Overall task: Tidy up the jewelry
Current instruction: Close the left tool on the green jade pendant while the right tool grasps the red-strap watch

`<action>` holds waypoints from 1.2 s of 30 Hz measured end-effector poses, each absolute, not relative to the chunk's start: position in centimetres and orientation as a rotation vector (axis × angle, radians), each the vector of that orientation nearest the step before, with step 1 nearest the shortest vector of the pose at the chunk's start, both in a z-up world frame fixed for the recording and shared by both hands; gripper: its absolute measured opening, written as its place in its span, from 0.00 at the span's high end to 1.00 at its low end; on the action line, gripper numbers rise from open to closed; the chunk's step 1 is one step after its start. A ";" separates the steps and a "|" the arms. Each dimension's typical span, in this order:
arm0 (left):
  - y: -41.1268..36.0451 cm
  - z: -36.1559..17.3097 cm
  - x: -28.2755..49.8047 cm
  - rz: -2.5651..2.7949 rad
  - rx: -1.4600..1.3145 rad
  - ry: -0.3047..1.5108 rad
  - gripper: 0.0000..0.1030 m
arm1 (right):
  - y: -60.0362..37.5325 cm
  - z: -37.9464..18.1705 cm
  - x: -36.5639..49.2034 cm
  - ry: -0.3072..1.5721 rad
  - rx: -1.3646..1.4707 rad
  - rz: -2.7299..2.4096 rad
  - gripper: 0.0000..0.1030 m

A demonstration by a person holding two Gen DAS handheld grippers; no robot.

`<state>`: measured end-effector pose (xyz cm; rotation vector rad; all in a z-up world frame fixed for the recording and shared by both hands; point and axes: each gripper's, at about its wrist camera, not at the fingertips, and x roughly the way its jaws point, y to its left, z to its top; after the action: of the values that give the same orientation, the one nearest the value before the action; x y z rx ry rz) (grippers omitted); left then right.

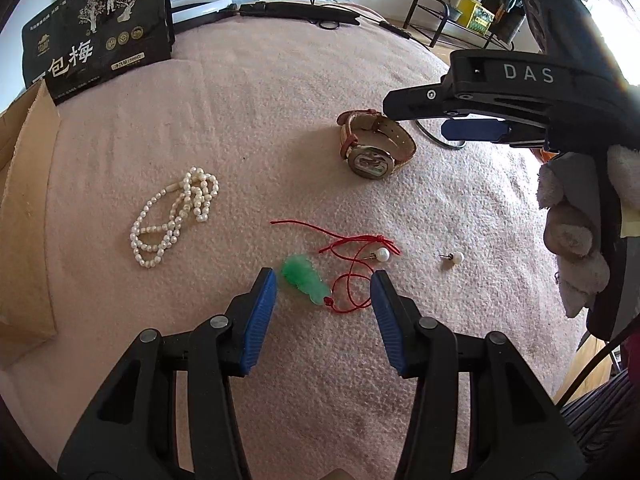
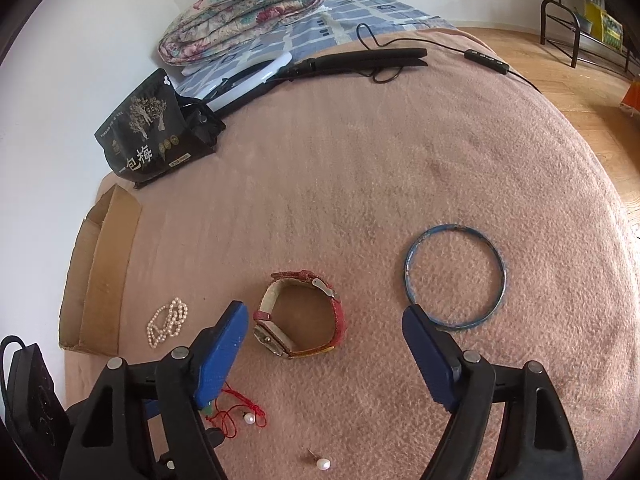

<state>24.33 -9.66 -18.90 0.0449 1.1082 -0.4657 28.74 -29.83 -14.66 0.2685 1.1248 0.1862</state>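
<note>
On the pink blanket (image 1: 260, 120) lie a pearl necklace (image 1: 172, 220), a green jade pendant (image 1: 306, 280) on a red cord (image 1: 352, 248), two pearl earrings (image 1: 382, 255) (image 1: 454, 257) and a red-strapped watch (image 1: 374, 148). My left gripper (image 1: 323, 280) is open, its fingers on either side of the pendant, just above the blanket. My right gripper (image 2: 324, 316) is open and empty, hovering above the watch (image 2: 300, 316); it also shows in the left wrist view (image 1: 440, 116). A blue bangle (image 2: 454, 276) lies to the right of the watch.
A cardboard box (image 2: 100, 264) sits at the blanket's left edge. A black snack bag (image 2: 148, 132) stands at the far left. A black cable and bar (image 2: 360, 60) lie at the far edge, with a folded quilt (image 2: 244, 12) behind. Wooden floor (image 2: 580, 92) lies to the right.
</note>
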 end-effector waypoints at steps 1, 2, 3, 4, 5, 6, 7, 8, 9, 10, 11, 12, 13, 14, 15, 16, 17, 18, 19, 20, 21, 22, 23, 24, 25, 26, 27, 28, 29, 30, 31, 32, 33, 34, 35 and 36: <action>-9.6 -19.0 24.4 -0.465 0.040 1.111 0.51 | -29.7 -15.0 28.9 1.136 0.275 0.192 0.20; -9.6 -19.1 24.5 -0.465 0.037 1.112 0.51 | -29.7 -15.2 29.0 1.145 0.279 0.194 0.20; -9.6 -19.2 24.6 -0.465 0.035 1.112 0.51 | -29.6 -15.5 29.1 1.151 0.280 0.191 0.20; -9.7 -19.2 24.6 -0.465 0.037 1.111 0.51 | -29.5 -15.6 29.2 1.155 0.282 0.189 0.20; -9.7 -19.3 24.6 -0.465 0.042 1.109 0.51 | -29.5 -15.8 29.2 1.158 0.286 0.190 0.20; -9.8 -19.4 24.5 -0.465 0.047 1.108 0.51 | -29.4 -15.9 29.3 1.161 0.288 0.193 0.20; -9.8 -19.4 24.5 -0.465 0.051 1.107 0.51 | -29.3 -16.0 29.4 1.165 0.288 0.197 0.20; -9.9 -19.4 24.4 -0.467 0.056 1.105 0.52 | -29.1 -16.1 29.5 1.166 0.284 0.193 0.20; -9.9 -19.4 24.4 -0.466 0.062 1.103 0.54 | -29.1 -16.1 29.5 1.163 0.279 0.181 0.20; -9.9 -19.4 24.4 -0.463 0.065 1.104 0.56 | -29.1 -16.2 29.5 1.161 0.279 0.173 0.20; -9.8 -19.4 24.4 -0.461 0.062 1.105 0.57 | -29.1 -16.2 29.6 1.162 0.282 0.169 0.20; -9.8 -19.4 24.4 -0.459 0.056 1.106 0.58 | -29.1 -16.2 29.7 1.162 0.286 0.167 0.20; -9.7 -19.4 24.5 -0.457 0.051 1.106 0.59 | -29.1 -16.3 29.8 1.163 0.290 0.168 0.20; -9.7 -19.4 24.6 -0.455 0.048 1.105 0.59 | -29.0 -16.3 29.9 1.165 0.295 0.175 0.20; -9.7 -19.4 24.6 -0.455 0.047 1.104 0.59 | -28.9 -16.4 30.0 1.170 0.300 0.186 0.20; -9.7 -19.4 24.6 -0.455 0.050 1.102 0.59 | -28.6 -16.5 30.0 1.174 0.298 0.194 0.20; -9.8 -19.4 24.6 -0.452 0.056 1.100 0.61 | -28.4 -16.5 30.1 1.176 0.289 0.193 0.20; -9.8 -19.5 24.5 -0.449 0.062 1.098 0.62 | -28.2 -16.6 30.1 1.177 0.281 0.188 0.20; -9.9 -19.5 24.5 -0.446 0.068 1.096 0.63 | -28.0 -16.7 30.2 1.180 0.273 0.182 0.20; -9.9 -19.6 24.5 -0.444 0.073 1.095 0.64 | -27.9 -16.8 30.3 1.181 0.266 0.176 0.20; -9.9 -19.6 24.5 -0.442 0.078 1.093 0.67 | -27.7 -16.9 30.4 1.183 0.260 0.171 0.20; -9.9 -19.6 24.5 -0.439 0.084 1.090 0.68 | -27.6 -17.0 30.5 1.184 0.256 0.169 0.20; -9.9 -19.7 24.5 -0.436 0.087 1.089 0.71 | -27.5 -17.1 30.6 1.184 0.250 0.166 0.20; -9.9 -19.7 24.5 -0.434 0.089 1.087 0.73 | -27.4 -17.2 30.7 1.186 0.243 0.164 0.20; -9.8 -19.8 24.4 -0.432 0.092 1.084 0.74 | -27.3 -17.3 30.7 1.188 0.232 0.161 0.20; -9.8 -19.8 24.4 -0.432 0.095 1.081 0.75 | -27.1 -17.4 30.7 1.189 0.220 0.158 0.20; -9.8 -19.8 24.4 -0.434 0.098 1.078 0.75 | -26.9 -17.5 30.8 1.191 0.206 0.156 0.20; -9.8 -19.7 24.3 -0.434 0.102 1.075 0.75 | -26.7 -17.5 30.8 1.192 0.187 0.153 0.20; -9.9 -19.7 24.3 -0.433 0.107 1.072 0.75 | -26.4 -17.6 30.8 1.193 0.164 0.150 0.20; -9.9 -19.7 24.3 -0.432 0.112 1.070 0.75 | -26.2 -17.6 30.8 1.194 0.143 0.148 0.20; -9.9 -19.7 24.3 -0.432 0.113 1.068 0.76 | -26.0 -17.6 30.7 1.194 0.118 0.141 0.23; -9.8 -19.7 24.2 -0.431 0.112 1.067 0.76 | -25.7 -17.7 30.7 1.193 0.093 0.133 0.25; -9.8 -19.6 24.2 -0.431 0.109 1.068 0.77 | -25.5 -17.7 30.7 1.191 0.075 0.131 0.27; -9.7 -19.6 24.3 -0.431 0.105 1.069 0.77 | -25.5 -17.7 30.7 1.187 0.068 0.134 0.33; -9.6 -19.5 24.3 -0.430 0.103 1.070 0.85 | -25.5 -17.6 30.7 1.185 0.067 0.138 0.41; -9.5 -19.5 24.3 -0.431 0.099 1.073 0.85 | -25.5 -17.5 30.6 1.183 0.069 0.144 0.41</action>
<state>24.31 -9.47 -19.46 0.0989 1.0727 -0.4308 30.64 -25.46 -17.49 0.0695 1.1833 0.1441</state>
